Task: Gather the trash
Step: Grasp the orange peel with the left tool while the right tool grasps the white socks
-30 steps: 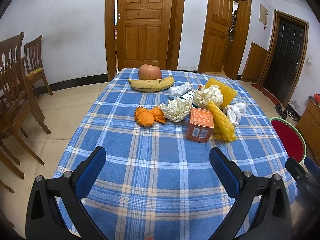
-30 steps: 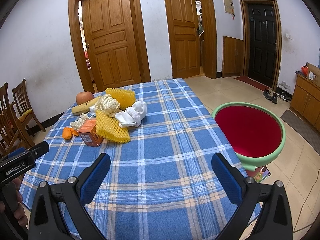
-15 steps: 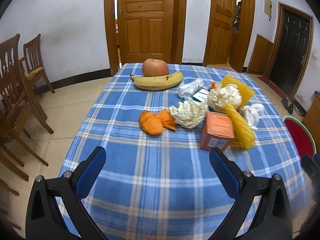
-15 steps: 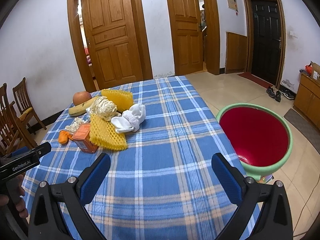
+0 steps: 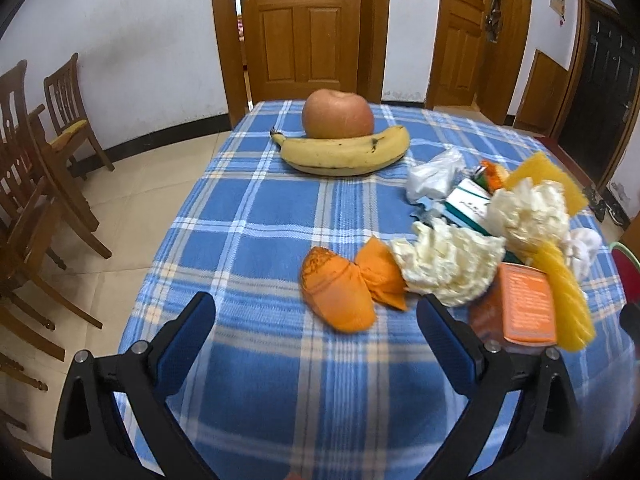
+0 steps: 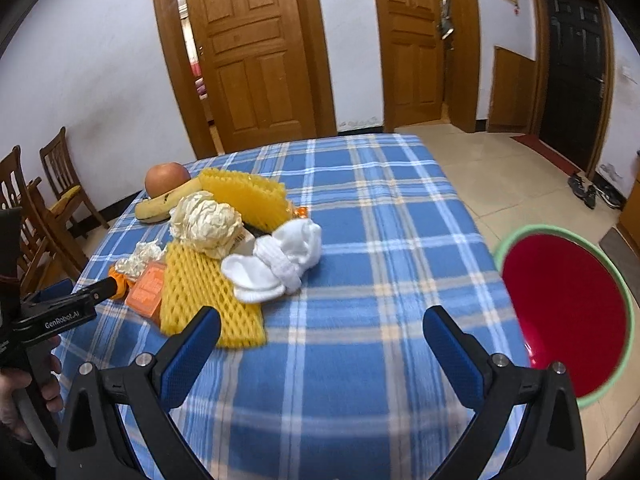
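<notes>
1. The tabletop (image 5: pixel 256 216) is covered by a blue plaid cloth; the room has white walls, a pale tiled floor, brown wooden panel doors (image 6: pixel 256 52), a dark door (image 6: pixel 576 80) and wooden chairs (image 5: pixel 36 152) left of the tabletop.
2. An apple (image 5: pixel 338 114) touches the banana (image 5: pixel 344 154) at the far end of the tabletop.
3. The trash lies nearer than the banana and to its right: orange peel (image 5: pixel 340 292), crumpled cream paper (image 5: pixel 448 264), an orange carton (image 5: pixel 526 304), yellow foam netting (image 6: pixel 208 292), a crumpled clear bag (image 5: pixel 434 176) and a white wad (image 6: pixel 280 264).
4. The carton's print is too blurred to read.
5. A red basin with a green rim (image 6: pixel 568 312) sits on the floor beyond the tabletop's right edge.
6. The left tongs (image 5: pixel 316 316) are spread wide and empty, just short of the orange peel.
7. The right tongs (image 6: pixel 320 328) are spread wide and empty over bare cloth, right of the netting.
8. The left tool's side reads "GenRobot.AI" (image 6: pixel 62 319).
</notes>
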